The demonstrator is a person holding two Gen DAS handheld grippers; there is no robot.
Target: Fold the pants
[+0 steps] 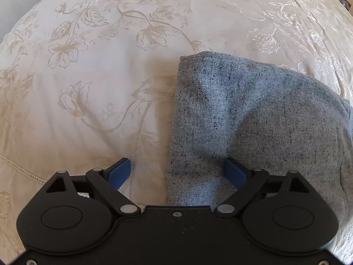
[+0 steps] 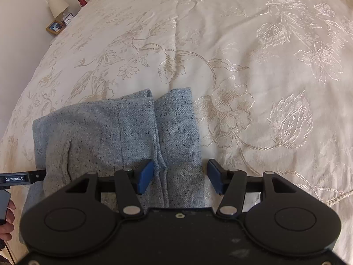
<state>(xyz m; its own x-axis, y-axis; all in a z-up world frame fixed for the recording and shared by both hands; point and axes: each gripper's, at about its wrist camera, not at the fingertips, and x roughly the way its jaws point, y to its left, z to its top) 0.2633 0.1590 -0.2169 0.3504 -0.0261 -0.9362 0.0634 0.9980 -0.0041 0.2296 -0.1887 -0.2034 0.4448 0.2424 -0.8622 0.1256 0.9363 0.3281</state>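
Note:
The pants [image 1: 253,119] are blue-grey speckled fabric, folded into a compact stack on a cream floral bedspread [image 1: 99,77]. In the left wrist view my left gripper [image 1: 177,172] stands open over the stack's left edge, its blue pads [image 1: 120,173] clear of the cloth. In the right wrist view the pants [image 2: 110,132] lie at lower left, with two folded layers side by side. My right gripper [image 2: 179,174] is open astride the right-hand layer's edge, and its pads [image 2: 145,174] do not pinch the fabric.
The bedspread [image 2: 253,66] spreads far beyond the pants in every direction. At far left in the right wrist view are the other gripper's black body [image 2: 19,178] and a hand [image 2: 7,216]. A lamp [image 2: 58,5], small clock and framed picture [image 2: 55,27] stand beside the bed.

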